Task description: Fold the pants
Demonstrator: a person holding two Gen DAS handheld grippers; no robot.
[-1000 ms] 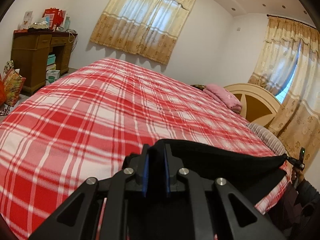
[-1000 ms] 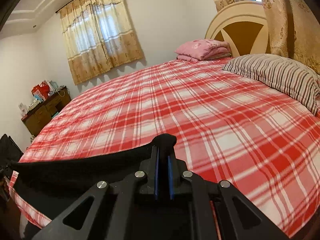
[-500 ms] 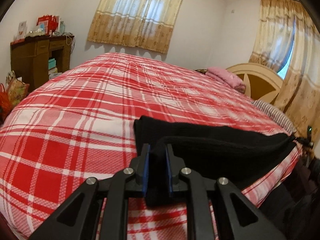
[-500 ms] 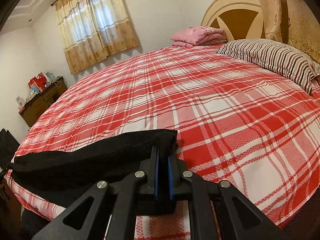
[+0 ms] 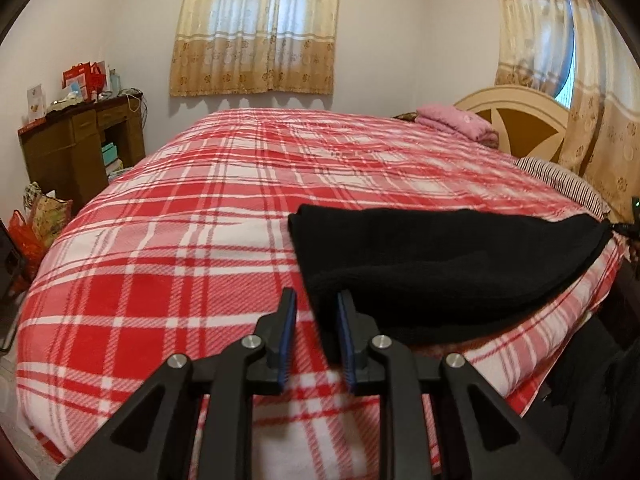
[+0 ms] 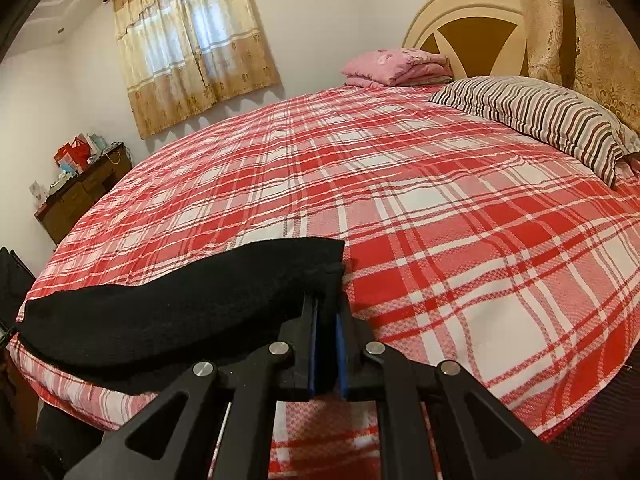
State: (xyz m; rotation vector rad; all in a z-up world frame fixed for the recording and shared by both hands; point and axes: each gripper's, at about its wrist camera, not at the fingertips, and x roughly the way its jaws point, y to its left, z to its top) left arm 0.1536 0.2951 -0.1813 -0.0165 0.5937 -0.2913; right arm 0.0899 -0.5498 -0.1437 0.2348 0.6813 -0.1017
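The black pants [image 5: 440, 264] lie in a band along the near edge of the red plaid bed [image 5: 200, 240]. My left gripper [image 5: 316, 304] is open; its fingers stand apart at the left end of the pants, with the cloth edge between them but not pinched. In the right wrist view the pants [image 6: 180, 304] stretch leftward from my right gripper [image 6: 326, 304], which is shut on their right corner, just above the bed [image 6: 440, 240].
A striped pillow [image 6: 540, 116] and a folded pink blanket [image 6: 392, 66] lie at the headboard [image 6: 468, 40]. A wooden desk [image 5: 76, 148] with clutter stands by the far wall, with bags [image 5: 36, 224] on the floor beside the bed.
Both grippers carried the pants' edge forward over the bed and lowered it onto the bedspread. My left gripper opened and let go of the cloth. The right stays shut.
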